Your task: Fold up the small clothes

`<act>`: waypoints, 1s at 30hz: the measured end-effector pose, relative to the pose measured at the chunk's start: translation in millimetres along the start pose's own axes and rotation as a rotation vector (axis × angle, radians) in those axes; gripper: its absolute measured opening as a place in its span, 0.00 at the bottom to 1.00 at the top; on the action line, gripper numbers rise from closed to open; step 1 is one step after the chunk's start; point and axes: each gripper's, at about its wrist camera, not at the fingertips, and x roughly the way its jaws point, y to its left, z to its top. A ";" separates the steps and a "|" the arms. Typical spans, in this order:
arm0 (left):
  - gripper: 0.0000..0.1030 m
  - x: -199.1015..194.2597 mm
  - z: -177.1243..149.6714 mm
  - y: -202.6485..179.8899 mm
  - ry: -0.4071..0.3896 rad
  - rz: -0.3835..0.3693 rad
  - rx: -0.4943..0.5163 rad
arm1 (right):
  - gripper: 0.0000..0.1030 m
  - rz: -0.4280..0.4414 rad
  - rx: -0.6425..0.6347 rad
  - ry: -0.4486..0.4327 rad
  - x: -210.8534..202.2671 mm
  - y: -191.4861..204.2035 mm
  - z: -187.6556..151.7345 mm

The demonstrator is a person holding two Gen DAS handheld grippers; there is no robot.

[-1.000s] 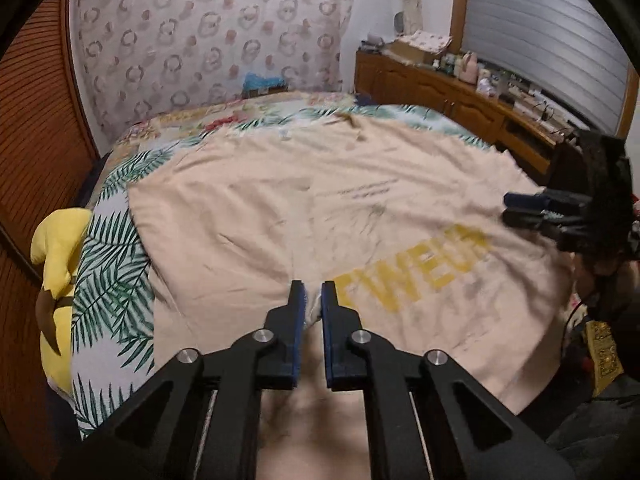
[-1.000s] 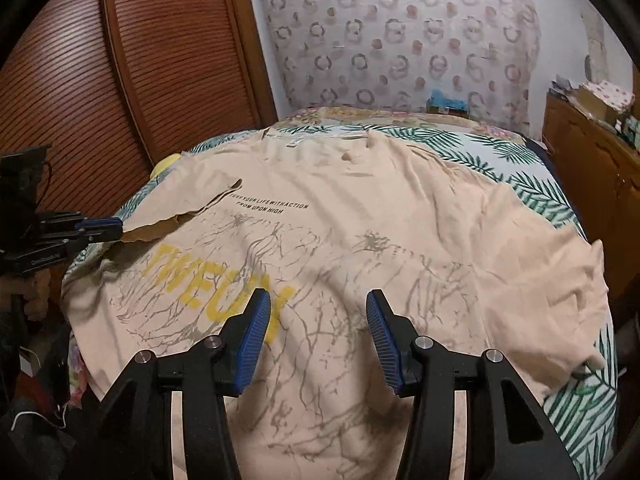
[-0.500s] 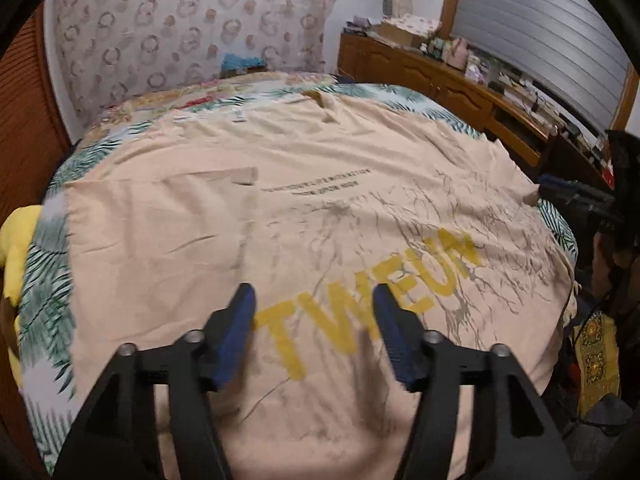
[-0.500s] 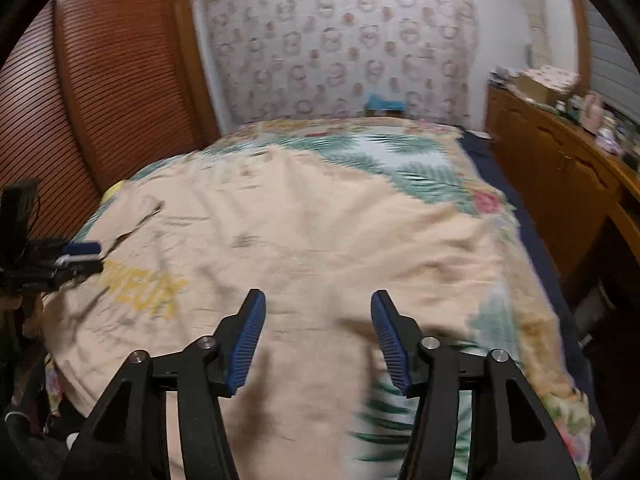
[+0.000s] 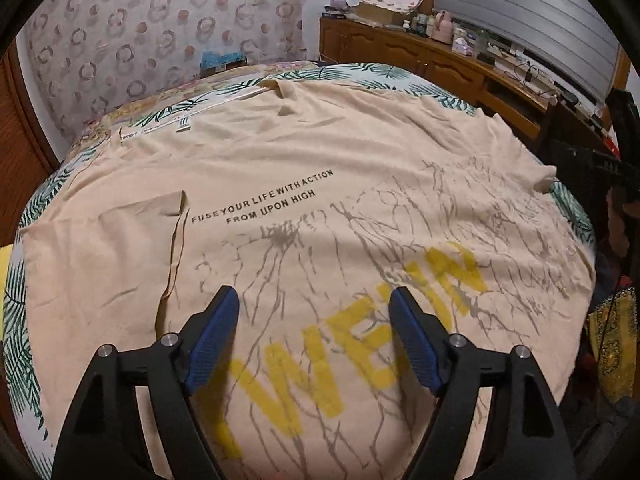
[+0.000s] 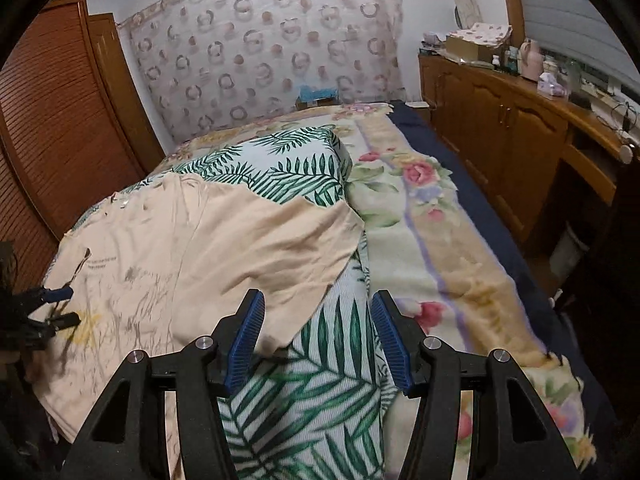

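Observation:
A peach T-shirt (image 5: pixel 320 160) with yellow letters and a grey branch print lies spread flat on the bed, neck at the far end. Its left side flap (image 5: pixel 120 236) is folded in over the body. My left gripper (image 5: pixel 313 294) hovers over the yellow letters near the hem, its jaws opening, with nothing between them. In the right wrist view the T-shirt (image 6: pixel 220 240) fills the left half, and the left gripper (image 6: pixel 60 306) shows at the far left. My right gripper (image 6: pixel 318 298) stands open above the shirt's right sleeve edge and the leaf-print cover, gripping nothing.
A leaf-print cover (image 6: pixel 320 380) lies under the shirt, with a floral blanket (image 6: pixel 440 260) to its right. A wooden sideboard (image 6: pixel 500 120) loaded with small items runs along the right. Slatted wardrobe doors (image 6: pixel 52 140) stand on the left, and a patterned curtain (image 5: pixel 160 32) hangs behind the bed.
The left jaws went from shut on shirt fabric to wide open, and that gripper moved right over the print. The right gripper swung right, from the shirt's middle to its right sleeve.

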 end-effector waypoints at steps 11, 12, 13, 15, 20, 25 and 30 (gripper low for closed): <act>0.82 3.0 0.8 -2.5 -0.006 0.019 -0.005 | 0.51 -0.015 -0.065 0.087 23.9 -0.1 12.1; 0.83 3.4 0.9 -2.3 -0.006 0.020 -0.006 | 0.50 -0.028 -0.081 0.089 24.0 2.2 12.2; 0.83 3.6 0.9 -1.9 -0.006 0.022 -0.009 | 0.47 -0.045 -0.101 0.087 23.7 5.0 12.3; 0.84 3.8 0.4 -1.9 -0.007 0.027 -0.016 | 0.41 -0.066 -0.139 0.091 25.3 12.2 13.1; 0.84 3.4 -0.1 -0.9 -0.011 0.029 -0.027 | 0.17 -0.091 -0.217 0.088 23.9 22.7 12.1; 0.85 3.2 0.1 -0.4 -0.012 0.033 -0.025 | 0.02 -0.089 -0.265 0.096 20.4 32.8 9.7; 0.85 -0.9 -1.6 -0.8 -0.017 0.028 -0.030 | 0.02 -0.056 -0.253 0.017 1.3 38.8 18.7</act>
